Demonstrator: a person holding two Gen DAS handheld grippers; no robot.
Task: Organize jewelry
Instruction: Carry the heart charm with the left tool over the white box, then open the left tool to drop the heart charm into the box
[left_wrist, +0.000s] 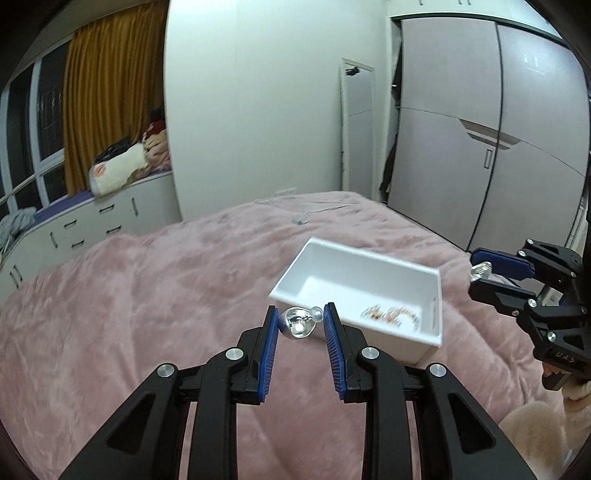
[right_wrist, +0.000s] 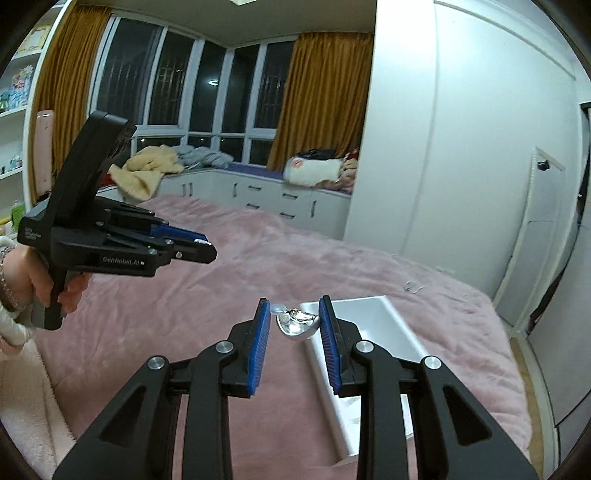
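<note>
My left gripper (left_wrist: 300, 320) is shut on a shiny silver earpiece (left_wrist: 298, 322) with a clear tip, held just before the near rim of a white box (left_wrist: 314, 266) on the pink bed. A beaded bracelet (left_wrist: 391, 314) lies inside the box. My right gripper (right_wrist: 292, 318) is shut on a second silver earpiece (right_wrist: 298, 325), held above the box's left wall (right_wrist: 325, 365). The right gripper also shows in the left wrist view (left_wrist: 478, 275) at the right, beyond the box. The left gripper shows in the right wrist view (right_wrist: 207, 247) at the left, held in a hand.
A pink fleece blanket (left_wrist: 147, 295) covers the bed. A thin cable (left_wrist: 306, 216) lies near the far edge. White drawers (left_wrist: 92, 221) with piled clothes stand under the window, and a grey wardrobe (left_wrist: 480, 147) stands at the right.
</note>
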